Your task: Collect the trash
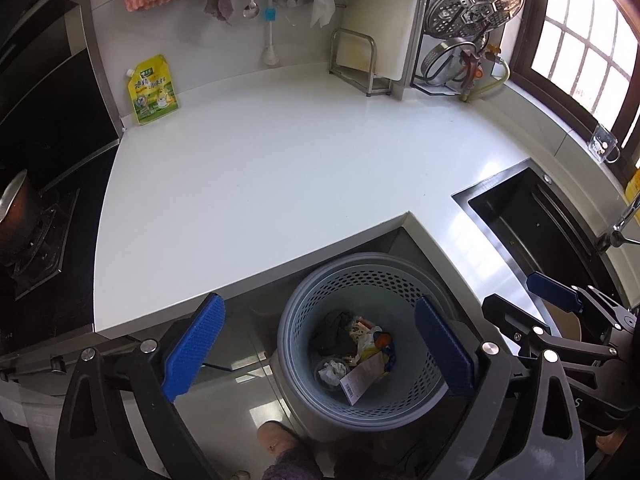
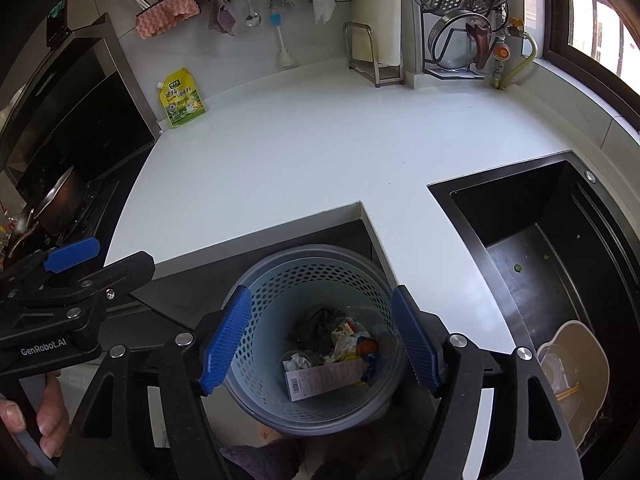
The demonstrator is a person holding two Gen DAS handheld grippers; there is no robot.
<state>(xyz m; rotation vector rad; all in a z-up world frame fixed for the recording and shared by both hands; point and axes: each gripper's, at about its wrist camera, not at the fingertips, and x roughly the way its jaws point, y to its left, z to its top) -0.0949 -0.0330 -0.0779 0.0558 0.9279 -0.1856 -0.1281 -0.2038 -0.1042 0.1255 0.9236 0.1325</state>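
Left tool (image 1: 320, 354): mine, fingers spread wide with nothing between them, hanging over the waste bin (image 1: 362, 276).
Right tool (image 2: 322, 342): also spread and carrying nothing, over the same bin; its far blue pad (image 1: 554, 291) shows at the edge of my left view.
Trash: crumpled wrappers, a dark rag-like wad and a barcoded packet (image 2: 326, 374) lie at the bottom of the bin, which stands on the floor in the notch of the desk (image 1: 260, 168).
Desk: bare white across the middle — I see no loose scrap on it, so I judge the collecting is nearly or fully done.
Risk, crowding: both tools hang near each other above one rim; swinging either sideways could knock their frames together.
Risk, bin: dropping a tool low could catch the perforated wall and tip the light bin, spilling what is in it.
Risk, wrong pick: the yellow spout pouch (image 1: 153, 91) stands upright against the wall beside the stove (image 1: 48, 224) — it looks like product in use, not trash, and grabbing it would be a mistake.
Risk, sink: the sink (image 2: 532, 248) holds a pale board and some scraps; whether those count as trash I cannot tell.
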